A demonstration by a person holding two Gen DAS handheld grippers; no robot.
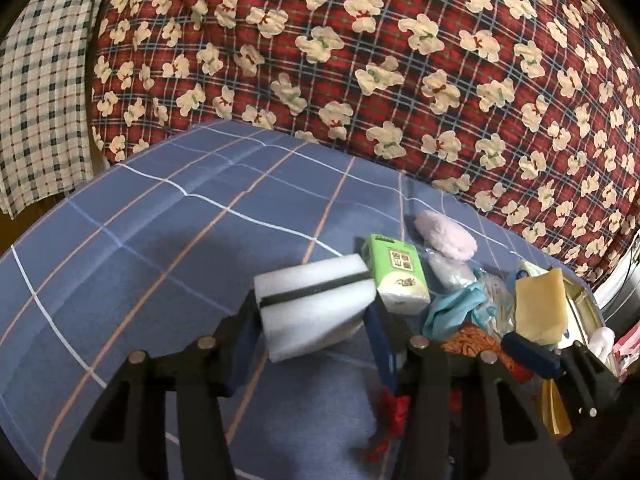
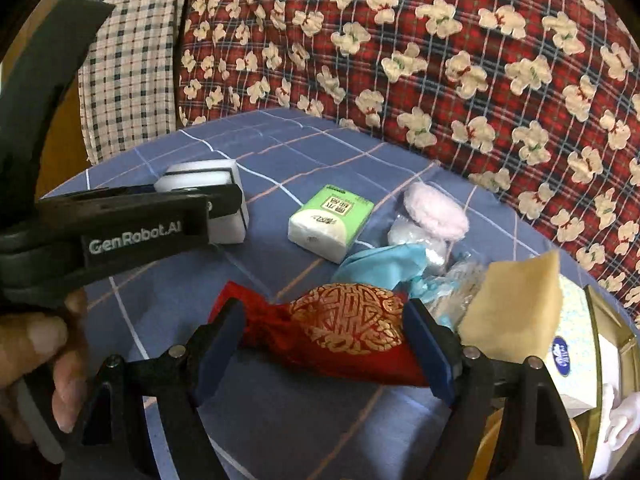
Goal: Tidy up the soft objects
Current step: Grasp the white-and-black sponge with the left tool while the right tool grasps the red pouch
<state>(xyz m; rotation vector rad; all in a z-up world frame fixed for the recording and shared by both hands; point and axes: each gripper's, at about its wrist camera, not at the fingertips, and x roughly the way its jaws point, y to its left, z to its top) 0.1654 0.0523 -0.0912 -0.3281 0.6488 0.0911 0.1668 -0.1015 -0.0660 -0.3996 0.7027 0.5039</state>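
My left gripper [image 1: 312, 310] is shut on a white foam sponge with a dark stripe [image 1: 320, 286], held just above the blue checked sheet [image 1: 140, 260]. The right wrist view shows that same sponge [image 2: 230, 228] at the left gripper's tip [image 2: 224, 204]. My right gripper [image 2: 326, 340] stands open, its blue pads on either side of a red and gold pouch [image 2: 348, 320] that lies on the sheet and shows no squeeze. The pouch [image 1: 472, 340] also shows at the right of the left wrist view.
A green tissue pack [image 2: 332, 220], a pink fluffy pad [image 2: 436, 212], a clear bag of white stuff [image 2: 416, 236], a light blue cloth [image 2: 380, 264], a yellow sponge [image 2: 516, 304] and a tissue box [image 2: 576, 344] crowd the right. A red plaid quilt [image 2: 440, 60] rises behind. A person's hand [image 2: 52, 344] holds the left gripper.
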